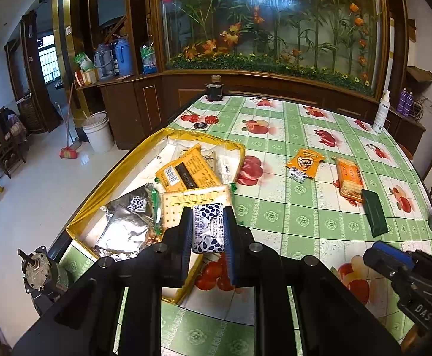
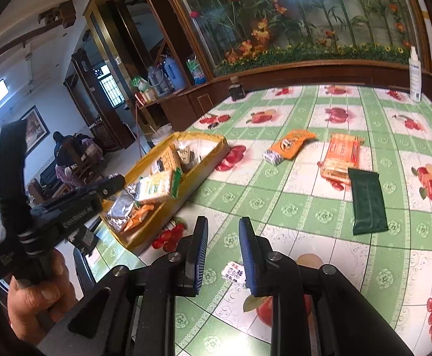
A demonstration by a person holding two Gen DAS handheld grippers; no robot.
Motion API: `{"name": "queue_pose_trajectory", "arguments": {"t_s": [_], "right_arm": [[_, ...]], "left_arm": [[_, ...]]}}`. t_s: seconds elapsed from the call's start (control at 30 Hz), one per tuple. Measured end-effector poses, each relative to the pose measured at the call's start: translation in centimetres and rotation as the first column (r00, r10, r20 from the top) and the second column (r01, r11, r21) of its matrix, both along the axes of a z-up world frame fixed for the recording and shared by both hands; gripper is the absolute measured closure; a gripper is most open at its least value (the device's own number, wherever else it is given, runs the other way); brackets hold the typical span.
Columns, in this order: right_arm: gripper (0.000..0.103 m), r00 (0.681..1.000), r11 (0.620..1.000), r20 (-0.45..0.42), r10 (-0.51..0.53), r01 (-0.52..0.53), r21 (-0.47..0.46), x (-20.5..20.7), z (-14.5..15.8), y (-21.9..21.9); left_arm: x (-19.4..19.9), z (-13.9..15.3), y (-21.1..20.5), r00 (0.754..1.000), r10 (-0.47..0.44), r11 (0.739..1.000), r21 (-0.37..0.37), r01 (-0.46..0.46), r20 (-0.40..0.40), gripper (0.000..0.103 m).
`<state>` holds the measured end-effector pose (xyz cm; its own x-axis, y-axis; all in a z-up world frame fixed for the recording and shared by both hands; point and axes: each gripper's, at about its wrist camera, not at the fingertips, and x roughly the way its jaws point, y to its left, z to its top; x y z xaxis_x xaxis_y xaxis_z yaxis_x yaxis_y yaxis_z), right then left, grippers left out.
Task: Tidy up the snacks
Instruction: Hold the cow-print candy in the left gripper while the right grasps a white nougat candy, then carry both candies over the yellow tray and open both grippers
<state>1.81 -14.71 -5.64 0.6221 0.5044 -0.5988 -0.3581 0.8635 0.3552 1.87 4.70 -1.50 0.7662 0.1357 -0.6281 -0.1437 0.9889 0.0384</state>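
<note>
My left gripper [image 1: 208,216] is shut on a small blue-and-white patterned snack packet [image 1: 208,231], held over the near right corner of the yellow box [image 1: 97,190]. The box holds several snacks, among them a cracker pack [image 1: 195,204] and foil packets [image 1: 123,231]. My right gripper [image 2: 223,222] is open and empty above the tablecloth; a small blue-and-white packet [image 2: 233,273] lies under it, between the fingers. On the table lie an orange packet [image 2: 293,144], another small patterned packet [image 2: 272,157], an orange cracker pack [image 2: 340,157] and a dark green packet [image 2: 367,204].
The table has a green checked fruit-print cloth [image 1: 290,216]. A dark jar [image 1: 214,89] stands at the far edge, a white spray bottle [image 1: 380,112] at the far right. A small motor [image 1: 42,270] sits at the table's left edge. A wooden cabinet stands behind.
</note>
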Motion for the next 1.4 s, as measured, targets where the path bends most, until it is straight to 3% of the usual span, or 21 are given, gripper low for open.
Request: {"name": "queue_pose_trajectory", "arguments": {"t_s": [0.27,0.37,0.43,0.5,0.6,0.8,0.87,0.9,1.07,1.23,1.4], "right_arm": [[0.077,0.988,0.997,-0.151,-0.029,0.018,-0.074,1.0,-6.1,-0.9],[0.072,0.987,0.996,-0.158,-0.003,-0.010,-0.084,1.1,-6.5,-0.1],[0.059,0.990,0.993,-0.141,0.016,-0.032,-0.112,1.1,-6.2,0.7],[0.053,0.988,0.993,-0.142,0.064,-0.077,-0.085,1.1,-6.1,1.4],[0.051,0.986,0.984,-0.129,0.108,-0.125,-0.129,1.2,-5.8,3.0],[0.052,0.982,0.943,-0.129,0.141,-0.172,-0.284,1.4,-6.5,5.9],[0.059,0.984,0.926,-0.118,0.130,-0.163,-0.339,1.3,-6.5,6.3],[0.068,0.987,0.915,-0.110,0.121,-0.154,-0.373,1.2,-6.6,6.5],[0.068,0.986,0.940,-0.129,0.108,-0.144,-0.310,1.1,-6.2,5.3],[0.068,0.991,0.973,-0.095,0.096,-0.113,-0.199,1.3,-4.1,3.8],[0.068,0.993,0.983,-0.056,0.103,-0.110,-0.148,2.0,-1.9,4.1]], "left_arm": [[0.2,-1.2,1.5,1.000,0.020,1.000,-0.020,-0.020,-0.021,0.086],[0.4,-1.6,1.8,0.999,0.018,0.999,-0.034,-0.019,-0.034,0.086],[0.4,-1.7,1.9,0.999,0.020,0.999,-0.030,-0.021,-0.034,0.086],[0.5,-1.9,2.2,0.999,0.023,0.999,-0.035,-0.024,-0.038,0.086],[0.5,-1.8,2.6,0.999,0.030,0.999,-0.040,-0.032,-0.039,0.086],[0.7,-2.3,3.5,0.998,0.042,0.998,-0.054,-0.045,-0.053,0.086],[0.7,-2.5,3.6,0.998,0.042,0.997,-0.060,-0.045,-0.057,0.086],[0.7,-2.5,3.6,0.998,0.041,0.997,-0.059,-0.044,-0.057,0.086],[0.9,-2.5,3.5,0.998,0.033,0.998,-0.056,-0.036,-0.055,0.086],[1.0,-2.5,3.5,0.998,0.034,0.998,-0.049,-0.036,-0.057,0.086],[0.4,-2.2,4.1,0.998,0.052,0.998,-0.034,-0.054,-0.045,0.086]]}}
